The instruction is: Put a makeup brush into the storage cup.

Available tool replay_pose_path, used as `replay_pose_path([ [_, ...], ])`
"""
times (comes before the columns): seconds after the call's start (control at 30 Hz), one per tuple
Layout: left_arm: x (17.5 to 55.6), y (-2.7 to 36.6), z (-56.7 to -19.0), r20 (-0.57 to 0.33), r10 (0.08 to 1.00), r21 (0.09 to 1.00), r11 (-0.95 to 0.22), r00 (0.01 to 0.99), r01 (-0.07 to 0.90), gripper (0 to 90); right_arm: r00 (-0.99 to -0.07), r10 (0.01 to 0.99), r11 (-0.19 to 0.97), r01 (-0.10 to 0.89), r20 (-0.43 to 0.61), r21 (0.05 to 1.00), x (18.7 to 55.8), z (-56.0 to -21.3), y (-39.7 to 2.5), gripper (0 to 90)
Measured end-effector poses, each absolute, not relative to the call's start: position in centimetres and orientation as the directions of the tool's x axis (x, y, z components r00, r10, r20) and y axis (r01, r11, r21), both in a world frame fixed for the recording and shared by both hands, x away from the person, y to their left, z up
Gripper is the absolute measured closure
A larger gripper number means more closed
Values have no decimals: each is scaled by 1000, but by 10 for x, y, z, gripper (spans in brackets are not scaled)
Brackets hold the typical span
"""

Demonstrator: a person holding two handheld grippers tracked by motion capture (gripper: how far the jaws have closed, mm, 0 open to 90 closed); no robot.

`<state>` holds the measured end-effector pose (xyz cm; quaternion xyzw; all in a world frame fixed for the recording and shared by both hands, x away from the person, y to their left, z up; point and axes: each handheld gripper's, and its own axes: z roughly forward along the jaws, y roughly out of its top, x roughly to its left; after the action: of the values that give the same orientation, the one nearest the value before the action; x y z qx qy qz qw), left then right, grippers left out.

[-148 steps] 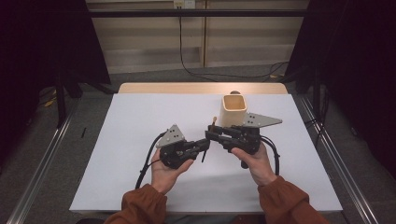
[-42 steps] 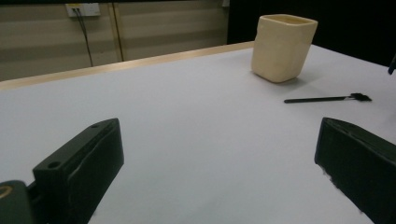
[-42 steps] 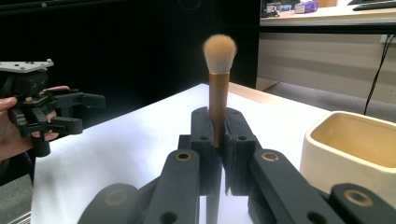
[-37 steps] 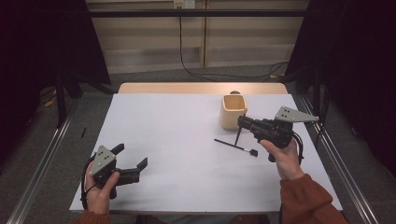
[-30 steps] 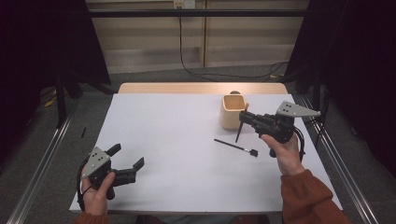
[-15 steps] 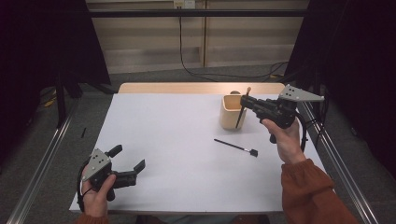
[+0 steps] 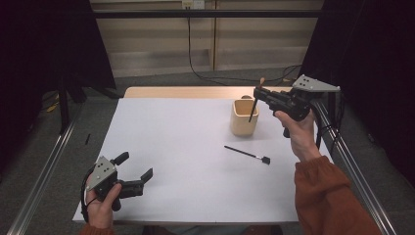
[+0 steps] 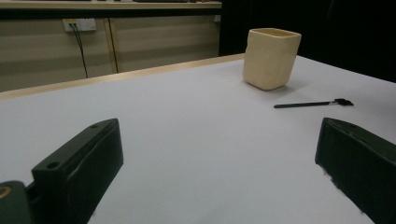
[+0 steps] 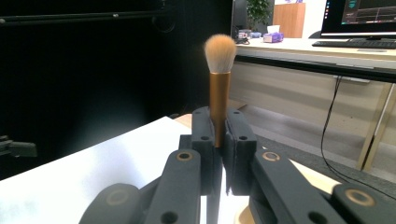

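My right gripper (image 7: 258, 93) is raised over the beige cup (image 7: 244, 117) at the table's far right, shut on a makeup brush (image 7: 253, 108) held upright. In the right gripper view the brush (image 9: 219, 88) shows a copper ferrule and tan bristles rising above the closed jaws. Its dark handle points down toward the cup's mouth. A thin black brush (image 7: 247, 154) lies flat on the white table just in front of the cup. My left gripper (image 7: 134, 170) rests low at the near left corner, open with nothing between its jaws; from there I see the cup (image 8: 271, 58) and the thin brush (image 8: 313, 104).
The white table top (image 7: 186, 147) has a wooden strip along its far edge. Metal rails run along both sides of the table, and cables lie on the floor beyond it.
My right gripper has lifted the makeup brush from near the table, turned it upright and carried it back over the cup. The left gripper has barely shifted.
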<state>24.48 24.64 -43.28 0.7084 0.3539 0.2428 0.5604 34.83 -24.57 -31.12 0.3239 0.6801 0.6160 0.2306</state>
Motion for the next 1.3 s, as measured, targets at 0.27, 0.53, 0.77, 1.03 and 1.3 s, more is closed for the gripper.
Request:
replay_pose_path([
  [0.27, 245, 247, -433, -51, 774, 964, -127, 631, 233, 12, -658, 749, 22, 150, 83, 988, 371, -299, -248, 839],
  [0.53, 246, 246, -433, -53, 777, 964, -125, 627, 236, 11, -618, 780, 7, 167, 99, 986, 400, -300, -247, 839],
  [0.77, 246, 247, -432, -43, 775, 963, -137, 630, 233, 11, -603, 791, 21, 194, 103, 981, 417, -306, -241, 839],
  [1.03, 245, 248, -432, -43, 773, 965, -132, 633, 228, 13, -593, 798, 34, 220, 106, 975, 422, -318, -242, 839],
  [1.3, 246, 247, -432, -43, 774, 963, -137, 632, 233, 12, -593, 799, 59, 237, 96, 970, 424, -327, -238, 839],
])
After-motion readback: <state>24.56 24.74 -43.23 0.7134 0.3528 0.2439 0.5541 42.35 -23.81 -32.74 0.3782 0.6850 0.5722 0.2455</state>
